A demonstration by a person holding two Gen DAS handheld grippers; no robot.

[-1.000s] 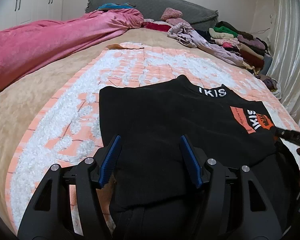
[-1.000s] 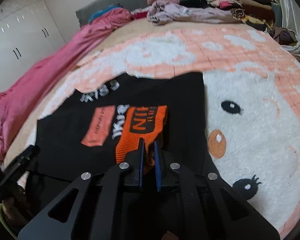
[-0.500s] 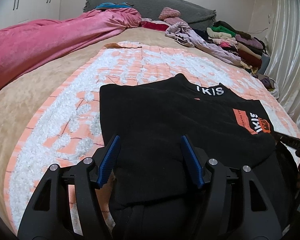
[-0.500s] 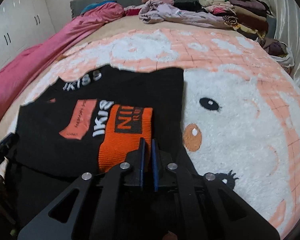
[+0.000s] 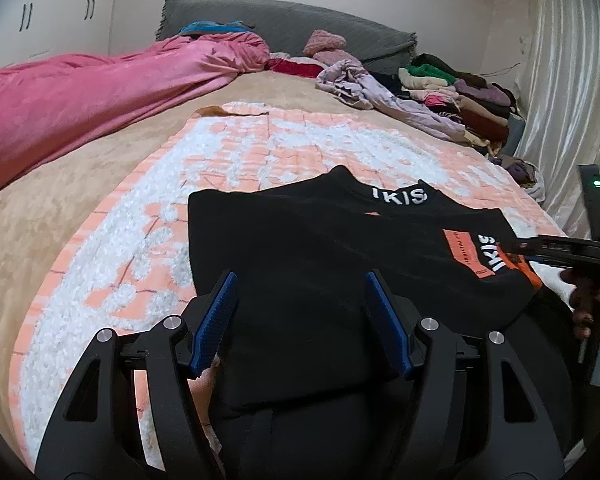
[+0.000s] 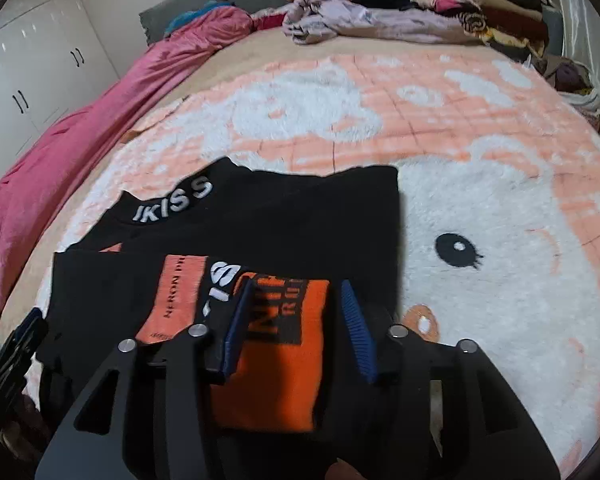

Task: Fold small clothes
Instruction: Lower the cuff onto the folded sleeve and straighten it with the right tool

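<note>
A black top (image 5: 320,248) with white collar lettering lies flat on a fluffy peach-and-white blanket (image 5: 260,148). My left gripper (image 5: 302,312) hovers over its near left part, jaws wide and still opening, nothing pinched. In the right wrist view the top (image 6: 300,220) has its sleeve folded across the chest. The sleeve's orange cuff (image 6: 284,380) lies beneath my right gripper (image 6: 298,320), whose jaws are opening, and the pads stand clear of the cuff. The right gripper (image 5: 540,248) also shows at the right edge of the left wrist view.
A pink quilt (image 5: 100,92) runs along the left of the bed. A heap of loose clothes (image 5: 440,92) is piled at the far right by the grey headboard (image 5: 284,24). White wardrobe doors (image 6: 32,68) stand to the left, a pale curtain (image 5: 560,80) to the right.
My right gripper's jaws have parted and let go of the orange cuff, which now lies on the top. The left gripper has barely moved.
</note>
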